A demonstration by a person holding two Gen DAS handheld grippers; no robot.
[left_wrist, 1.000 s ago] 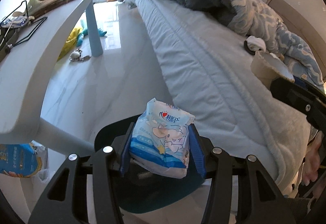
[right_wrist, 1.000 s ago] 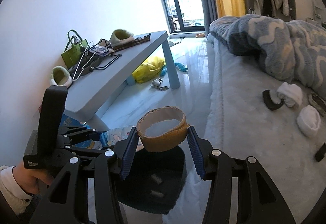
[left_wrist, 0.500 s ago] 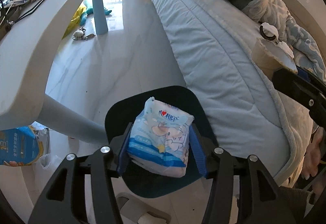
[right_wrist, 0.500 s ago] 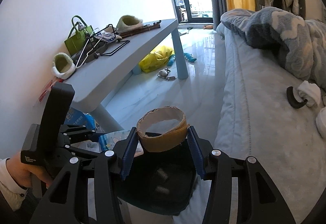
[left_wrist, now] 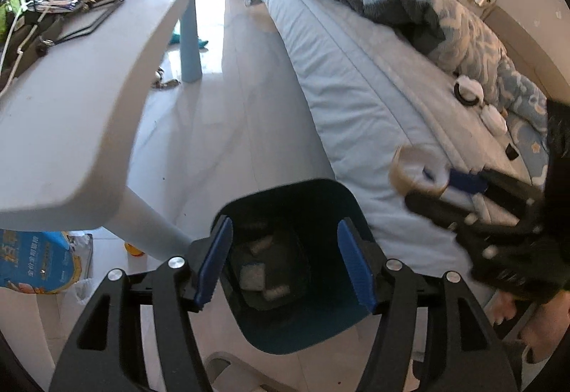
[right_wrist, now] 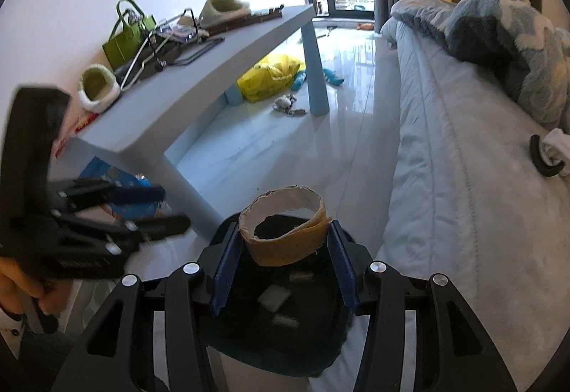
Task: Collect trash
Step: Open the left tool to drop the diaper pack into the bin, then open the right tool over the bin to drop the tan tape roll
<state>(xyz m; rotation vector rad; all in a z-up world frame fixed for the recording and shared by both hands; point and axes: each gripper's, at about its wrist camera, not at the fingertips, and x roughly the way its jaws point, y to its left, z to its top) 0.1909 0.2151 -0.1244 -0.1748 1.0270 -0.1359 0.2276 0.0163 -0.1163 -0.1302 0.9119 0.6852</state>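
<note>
The left gripper (left_wrist: 285,262) hangs right over the dark bin (left_wrist: 331,331) on the floor, its jaws opening with nothing between them; a few pale scraps (left_wrist: 253,276) lie at the bottom of the bin. The right gripper (right_wrist: 281,260) is clenched on a brown cardboard ring (right_wrist: 285,231), the ring's open hole facing up and its sides pressed by the blue pads (right_wrist: 223,271). In the right wrist view the bin (right_wrist: 285,360) sits straight below the ring, so the right hand is probably placed to drop it in, and the move should only need the jaws to part. Beyond, the pale table (right_wrist: 213,71) stands to the left and the bed (right_wrist: 463,178) to the right, with the glossy floor (right_wrist: 285,149) between them.
</note>
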